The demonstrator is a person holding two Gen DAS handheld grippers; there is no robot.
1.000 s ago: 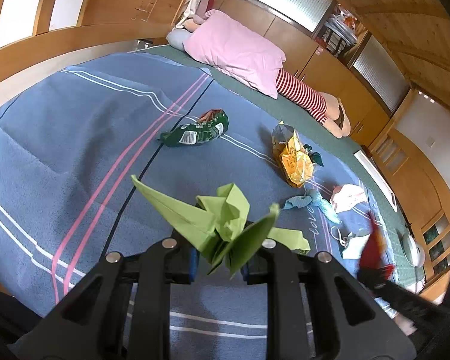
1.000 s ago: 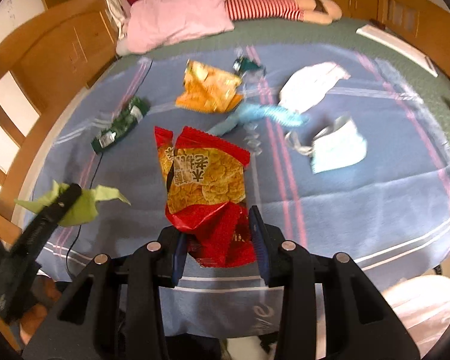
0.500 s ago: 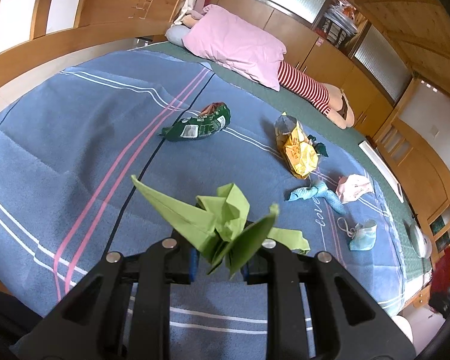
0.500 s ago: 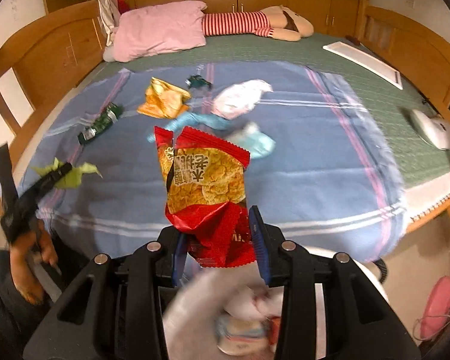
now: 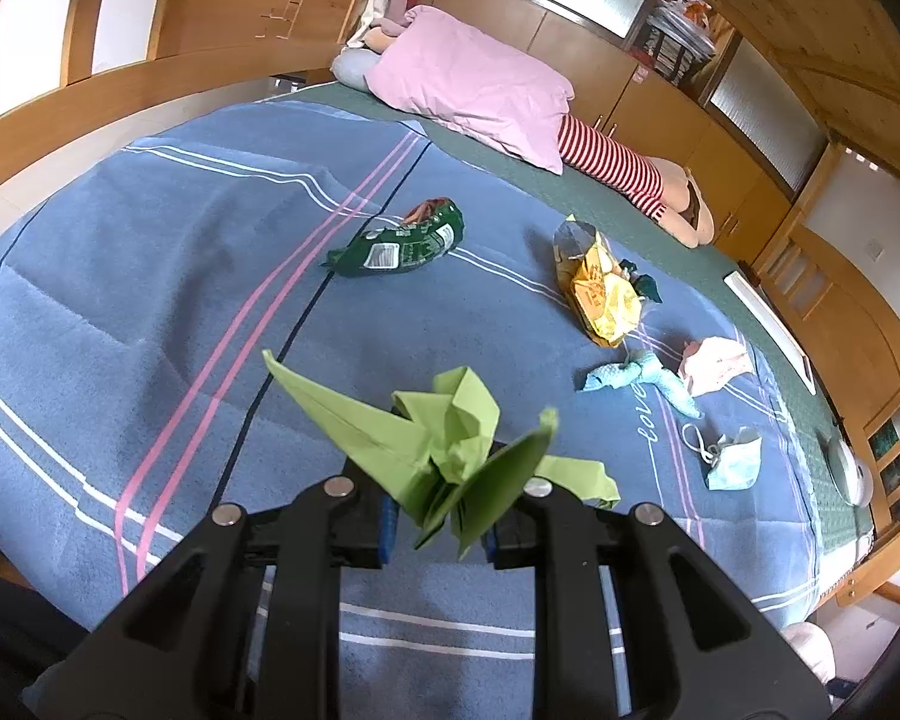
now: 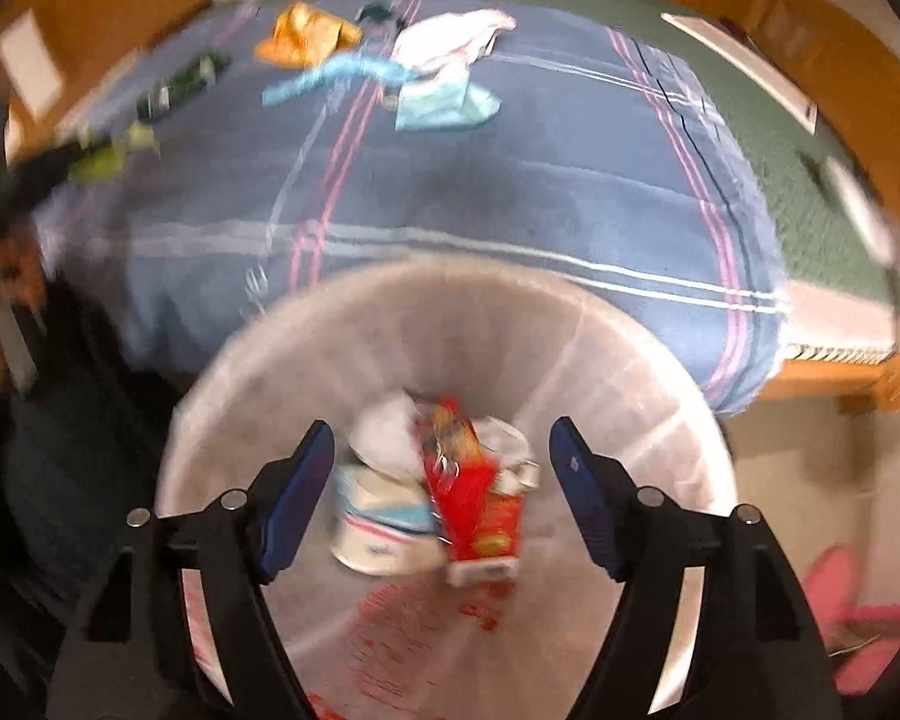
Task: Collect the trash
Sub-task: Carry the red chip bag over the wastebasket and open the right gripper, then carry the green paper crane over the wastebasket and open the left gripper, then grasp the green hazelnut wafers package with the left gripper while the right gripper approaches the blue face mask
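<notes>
My left gripper (image 5: 441,516) is shut on a crumpled green paper (image 5: 444,450), held above the blue blanket (image 5: 150,300). My right gripper (image 6: 441,438) hangs over a white lined bin (image 6: 660,396); its jaws are opening and nothing is pressed between them. The red snack bag (image 6: 474,498) lies loose inside the bin on other white rubbish. Litter on the blanket: a green bag (image 5: 399,246), a yellow bag (image 5: 600,294), a blue wrapper (image 5: 636,375), a pinkish tissue (image 5: 714,363) and a face mask (image 5: 729,459).
A pink pillow (image 5: 474,90) and a striped-legged doll (image 5: 630,168) lie at the head of the bed. A wooden bed frame (image 5: 120,90) surrounds the mattress. The bin stands on the floor against the bed's foot. A pink slipper (image 6: 840,588) lies beside the bin.
My right gripper swung off the bed to above the bin and opened; the red snack bag left its fingers and dropped in. The left gripper kept still with the green paper.
</notes>
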